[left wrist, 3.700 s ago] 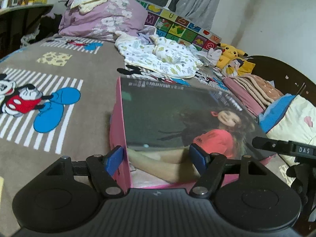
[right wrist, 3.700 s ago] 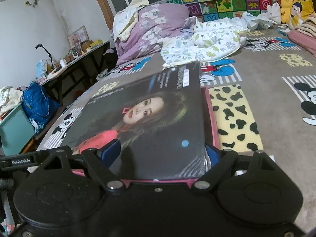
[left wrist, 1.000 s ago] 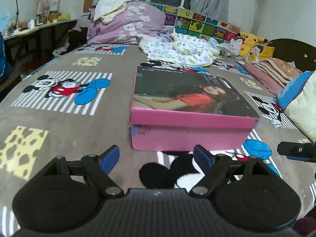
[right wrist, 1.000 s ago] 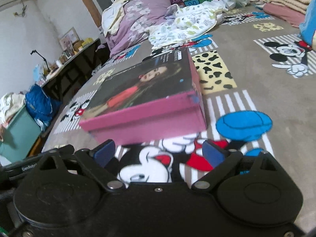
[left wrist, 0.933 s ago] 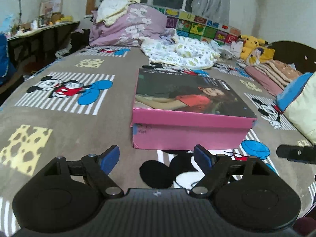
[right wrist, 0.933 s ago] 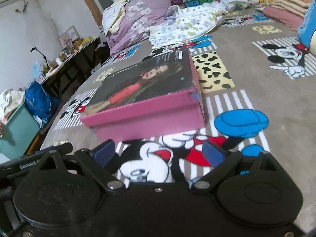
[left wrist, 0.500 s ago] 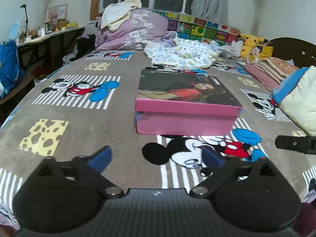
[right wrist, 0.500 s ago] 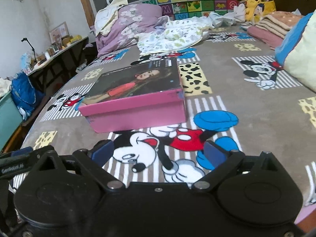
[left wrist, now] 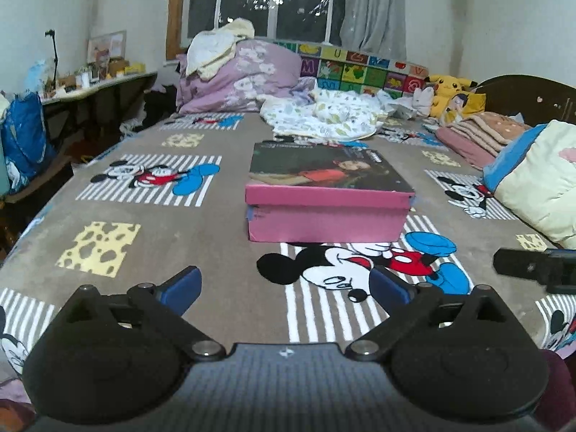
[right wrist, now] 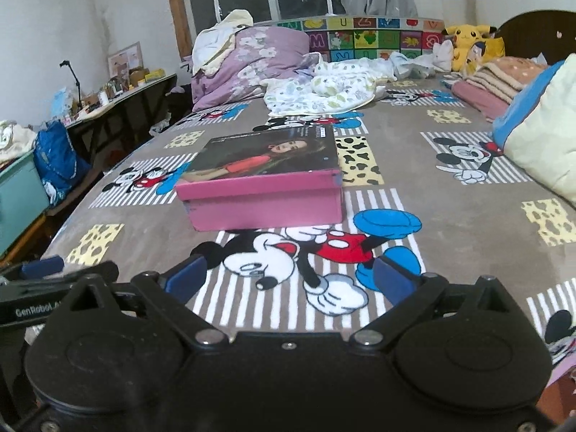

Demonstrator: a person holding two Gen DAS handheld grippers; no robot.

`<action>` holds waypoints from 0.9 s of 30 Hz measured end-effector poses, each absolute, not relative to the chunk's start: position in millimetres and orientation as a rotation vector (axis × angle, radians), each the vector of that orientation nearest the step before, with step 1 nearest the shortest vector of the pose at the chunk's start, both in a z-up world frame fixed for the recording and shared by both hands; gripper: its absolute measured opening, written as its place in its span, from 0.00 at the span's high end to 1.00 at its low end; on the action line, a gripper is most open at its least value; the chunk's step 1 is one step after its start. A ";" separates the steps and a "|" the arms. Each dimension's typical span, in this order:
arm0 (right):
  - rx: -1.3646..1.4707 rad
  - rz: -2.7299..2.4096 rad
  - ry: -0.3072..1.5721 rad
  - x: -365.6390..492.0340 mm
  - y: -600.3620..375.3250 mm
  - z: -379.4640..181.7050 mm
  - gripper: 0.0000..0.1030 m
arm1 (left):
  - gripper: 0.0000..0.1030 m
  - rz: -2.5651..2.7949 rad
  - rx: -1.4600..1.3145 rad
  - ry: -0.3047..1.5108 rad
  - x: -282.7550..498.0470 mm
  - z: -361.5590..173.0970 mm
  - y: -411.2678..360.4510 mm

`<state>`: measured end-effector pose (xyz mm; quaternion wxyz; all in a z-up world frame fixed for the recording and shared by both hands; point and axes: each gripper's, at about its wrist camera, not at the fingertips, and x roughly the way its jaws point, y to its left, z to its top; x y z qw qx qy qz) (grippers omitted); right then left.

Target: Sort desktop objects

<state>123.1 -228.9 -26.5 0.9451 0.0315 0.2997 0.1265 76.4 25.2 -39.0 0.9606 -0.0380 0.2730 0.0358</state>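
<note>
- Pink box point(left wrist: 325, 212): lid on, resting on bedspread point(left wrist: 216, 237).
- Left gripper point(left wrist: 284, 288), right gripper point(right wrist: 289, 277): spread wide, empty (both well apart from the box).
- Advice: approach level, grip opposite sides.

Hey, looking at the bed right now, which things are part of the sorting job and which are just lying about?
Part of the job:
pink box, lid shut
left gripper, open, empty
right gripper, open, empty

Just lying about:
purple duvet
leaf-print blanket
Pikachu plush
folded blankets
cream pillow
blue bag
</note>
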 end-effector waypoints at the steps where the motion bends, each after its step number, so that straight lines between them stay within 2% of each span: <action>1: 0.057 0.252 0.613 118.6 -227.6 -26.0 0.03 | 0.03 0.074 -0.073 0.546 71.3 -36.5 23.7; 12: 0.041 0.226 0.610 69.5 -224.4 -22.3 0.03 | 0.03 0.053 -0.033 0.494 30.1 -15.3 11.4; 27: 0.033 0.219 0.579 54.0 -220.6 -10.9 0.03 | 0.03 0.046 -0.005 0.469 12.1 -8.0 1.1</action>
